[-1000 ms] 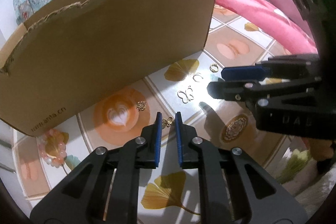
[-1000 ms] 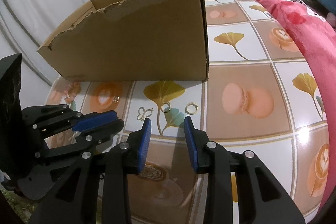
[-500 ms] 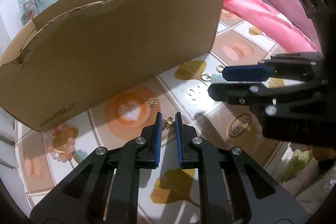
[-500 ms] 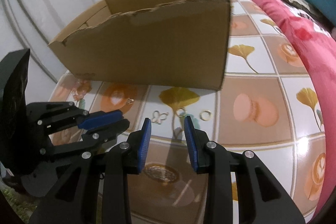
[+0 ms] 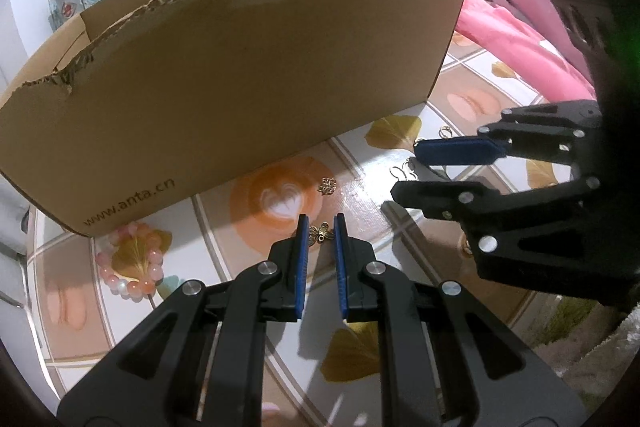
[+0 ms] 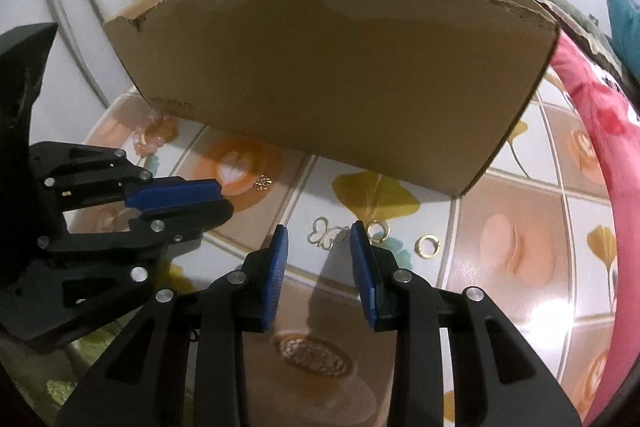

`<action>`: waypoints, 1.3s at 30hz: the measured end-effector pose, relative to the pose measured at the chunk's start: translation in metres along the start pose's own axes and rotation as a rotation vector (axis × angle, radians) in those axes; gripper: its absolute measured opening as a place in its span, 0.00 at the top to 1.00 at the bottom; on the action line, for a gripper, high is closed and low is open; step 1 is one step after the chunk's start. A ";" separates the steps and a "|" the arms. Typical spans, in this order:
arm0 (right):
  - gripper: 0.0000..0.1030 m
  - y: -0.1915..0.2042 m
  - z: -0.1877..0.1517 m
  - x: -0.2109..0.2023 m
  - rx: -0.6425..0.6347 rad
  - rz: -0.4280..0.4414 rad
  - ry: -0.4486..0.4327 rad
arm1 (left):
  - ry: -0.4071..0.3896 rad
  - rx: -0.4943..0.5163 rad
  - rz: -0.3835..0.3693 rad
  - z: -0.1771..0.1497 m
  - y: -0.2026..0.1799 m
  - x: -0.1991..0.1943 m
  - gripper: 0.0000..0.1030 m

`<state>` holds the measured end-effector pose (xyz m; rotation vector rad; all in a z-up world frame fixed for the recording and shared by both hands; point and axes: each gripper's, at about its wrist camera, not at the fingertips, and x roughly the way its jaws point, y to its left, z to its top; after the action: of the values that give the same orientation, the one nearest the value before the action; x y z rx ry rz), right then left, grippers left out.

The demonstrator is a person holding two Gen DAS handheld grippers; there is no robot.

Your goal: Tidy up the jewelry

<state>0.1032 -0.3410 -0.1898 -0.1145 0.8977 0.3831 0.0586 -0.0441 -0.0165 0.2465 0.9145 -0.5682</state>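
Left fingers [image 5: 301, 259] are pinching a flower charm [image 5: 321, 233]; right fingers [image 6: 277, 267] are being held spread over a butterfly charm [image 6: 323, 234]. Rings [image 6: 428, 246], a bracelet [image 5: 130, 263] and another charm [image 5: 327, 185] are lying outside the box [image 5: 240, 75]; sorting is judged barely begun.

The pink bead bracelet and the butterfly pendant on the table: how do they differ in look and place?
The pink bead bracelet is a loop of round, glossy pink beads; the butterfly pendant is a thin metal outline.
The bracelet lies against the left front corner of the cardboard box; the pendant lies apart from the box, just ahead of the right tool.
Both lie flat on the patterned tablecloth, not held.
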 end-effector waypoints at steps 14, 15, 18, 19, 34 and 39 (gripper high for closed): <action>0.81 0.000 0.004 0.003 -0.081 0.003 0.009 | -0.004 0.004 -0.008 -0.003 0.003 0.002 0.89; 0.81 -0.001 0.004 0.002 -0.076 0.005 0.007 | -0.005 0.004 -0.007 -0.003 0.003 0.002 0.89; 0.81 -0.003 0.003 -0.001 -0.063 0.011 0.003 | -0.009 0.003 -0.007 -0.004 0.003 0.002 0.89; 0.81 -0.004 0.003 -0.001 -0.052 0.019 0.002 | -0.008 0.003 -0.007 -0.003 0.002 0.002 0.89; 0.81 -0.009 -0.002 -0.046 -0.024 0.038 -0.089 | -0.085 0.012 -0.005 0.004 -0.001 -0.033 0.89; 0.81 -0.004 0.009 -0.071 -0.018 0.045 -0.169 | -0.178 0.002 -0.061 0.018 0.001 -0.070 0.89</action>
<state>0.0715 -0.3622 -0.1289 -0.0770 0.7307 0.4362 0.0375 -0.0259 0.0504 0.1672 0.7512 -0.6367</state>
